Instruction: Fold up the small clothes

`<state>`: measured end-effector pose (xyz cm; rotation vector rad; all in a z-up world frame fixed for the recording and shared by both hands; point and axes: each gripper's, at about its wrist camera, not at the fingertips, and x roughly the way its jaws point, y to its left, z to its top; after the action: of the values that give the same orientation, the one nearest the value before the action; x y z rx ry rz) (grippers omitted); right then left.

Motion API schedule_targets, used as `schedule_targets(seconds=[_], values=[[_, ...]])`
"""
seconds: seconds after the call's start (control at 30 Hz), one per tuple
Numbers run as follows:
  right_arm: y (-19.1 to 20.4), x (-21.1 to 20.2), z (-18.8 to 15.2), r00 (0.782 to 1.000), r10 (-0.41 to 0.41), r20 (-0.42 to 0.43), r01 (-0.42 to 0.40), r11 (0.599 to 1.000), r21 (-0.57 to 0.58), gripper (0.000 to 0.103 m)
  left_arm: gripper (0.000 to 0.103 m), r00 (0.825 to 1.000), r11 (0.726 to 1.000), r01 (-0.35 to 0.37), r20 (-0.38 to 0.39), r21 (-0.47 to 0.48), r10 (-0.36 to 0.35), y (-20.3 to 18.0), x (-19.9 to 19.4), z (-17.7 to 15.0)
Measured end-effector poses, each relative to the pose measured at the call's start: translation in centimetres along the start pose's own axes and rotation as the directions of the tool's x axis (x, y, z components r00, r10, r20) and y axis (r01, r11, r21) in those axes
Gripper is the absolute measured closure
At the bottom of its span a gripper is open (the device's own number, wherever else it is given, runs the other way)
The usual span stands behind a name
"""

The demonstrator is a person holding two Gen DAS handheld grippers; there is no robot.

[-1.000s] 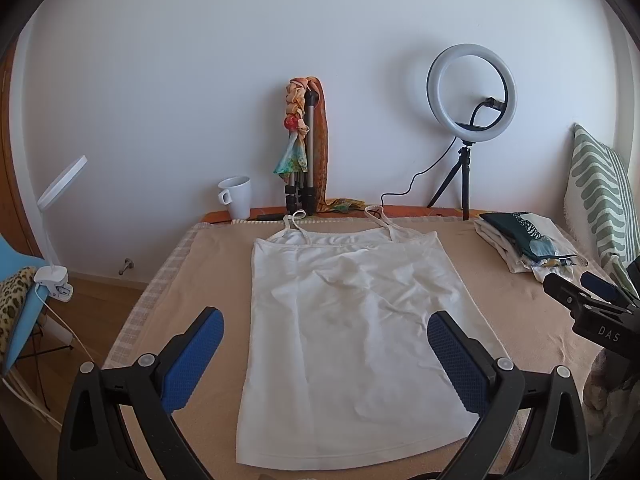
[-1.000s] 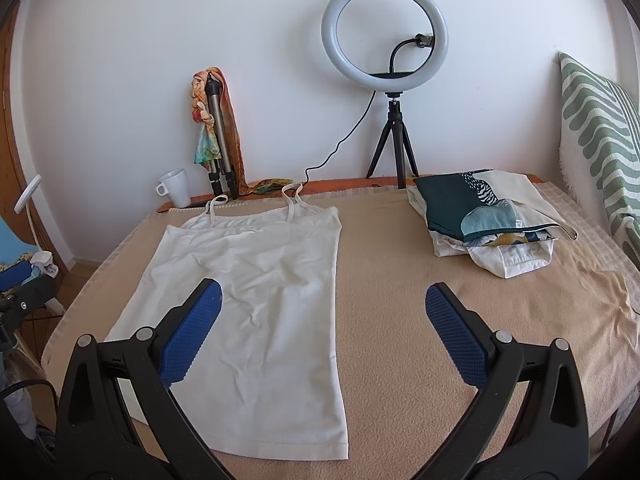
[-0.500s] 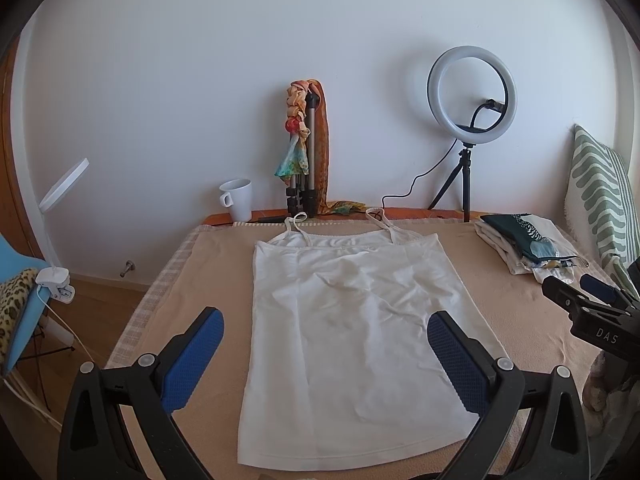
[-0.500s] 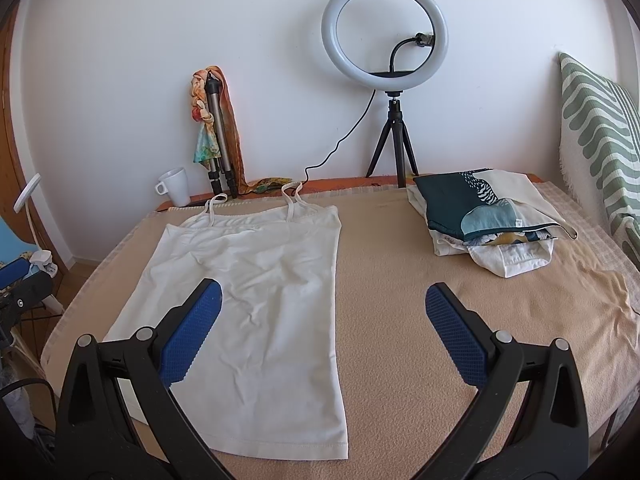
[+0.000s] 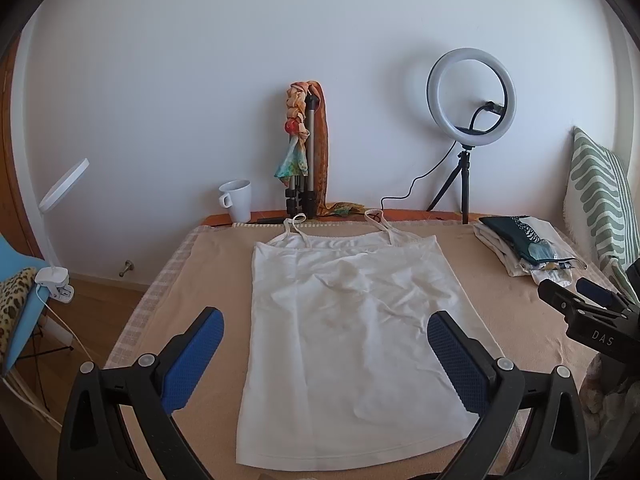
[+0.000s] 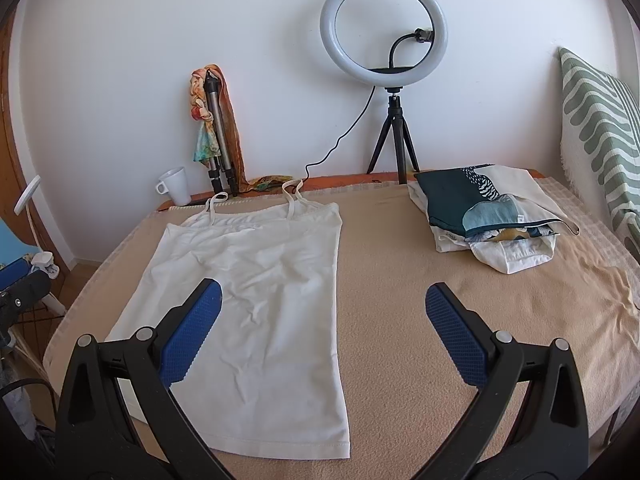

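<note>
Both tools stand with their blue pads spread wide and nothing between them: the left tool hangs over the lower half of the white camisole, while the right tool hangs over its right edge, one pad above cloth and the other above bare beige blanket.

Ahead of both tools the camisole lies spread flat, straps pointing away toward the wall, hem nearest the tools, with light creases across the middle. Further off to the right sits a stack of folded clothes. Beyond the straps stand a white mug, a scarf-draped tripod and a ring light.

No fold looks started, so this reads as the approach to a first grasp. Next, each tool probably needs to drop to a side edge or hem corner and pinch only the cloth, not the blanket.

What lies under the blanket is hidden, and the nearest hem corners are partly masked by the tools' arms.
</note>
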<state>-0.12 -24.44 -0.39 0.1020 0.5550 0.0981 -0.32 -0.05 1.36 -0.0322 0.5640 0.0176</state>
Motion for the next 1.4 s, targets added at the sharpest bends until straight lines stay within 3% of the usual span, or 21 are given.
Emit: schedule_targets(seconds=[1.4], values=[[0.9,0.8,-0.2,1.000,0.009,-0.026,-0.009,1.000,-0.007,0.000,0.000,1.000,1.000,-0.013,-0.012,-0.019,0.013,1.2,-0.1,-0.9]])
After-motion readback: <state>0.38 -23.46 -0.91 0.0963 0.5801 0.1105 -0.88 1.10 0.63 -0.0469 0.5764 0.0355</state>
